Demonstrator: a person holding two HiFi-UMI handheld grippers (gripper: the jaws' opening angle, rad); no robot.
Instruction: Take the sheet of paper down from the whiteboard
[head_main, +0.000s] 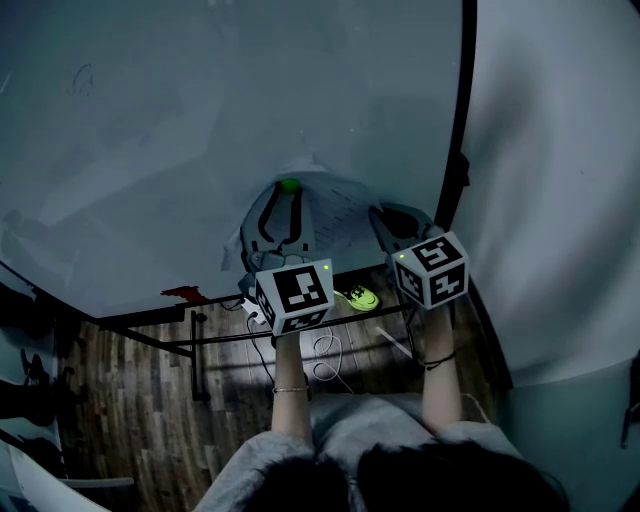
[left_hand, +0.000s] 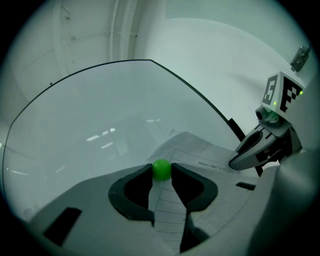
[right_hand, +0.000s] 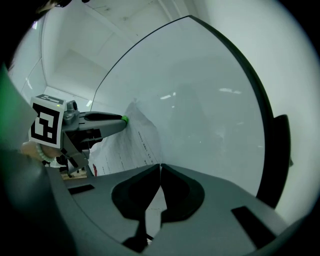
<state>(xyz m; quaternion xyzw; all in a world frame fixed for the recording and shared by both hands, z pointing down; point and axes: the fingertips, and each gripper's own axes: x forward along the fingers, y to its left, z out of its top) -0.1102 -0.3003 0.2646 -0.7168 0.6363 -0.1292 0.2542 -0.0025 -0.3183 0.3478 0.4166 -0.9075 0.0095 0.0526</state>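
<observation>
Here, the sheet of paper (head_main: 335, 212) hangs low on the whiteboard (head_main: 190, 120), close to the board's dark right edge, and it is rumpled, with its upper part bulging off the board's face. Printed lines and a ruled table show on it in the left gripper view.

The left gripper (left_hand: 161, 171) reaches to the upper left part of the sheet, against the board. Its jaws are closed on a small green ball magnet (left_hand: 161, 169), one dark pad touching each side of the ball, with the ruled paper showing in the gap below.

The right gripper (right_hand: 160, 168) is at the sheet's right edge, nearer the board's right frame than the left one is. Its jaw tips meet with no gap, and the thin edge of the paper runs up between them, so it pinches the sheet itself. From this side the left gripper's long grey finger lies flat along the board with the green ball at its tip, on the paper's crest.

Below the whiteboard, a red thing (head_main: 183, 294) lies near the board's bottom rail, and a yellow-green thing (head_main: 360, 297) sits between the two marker cubes above the wooden floor (head_main: 130, 400).
</observation>
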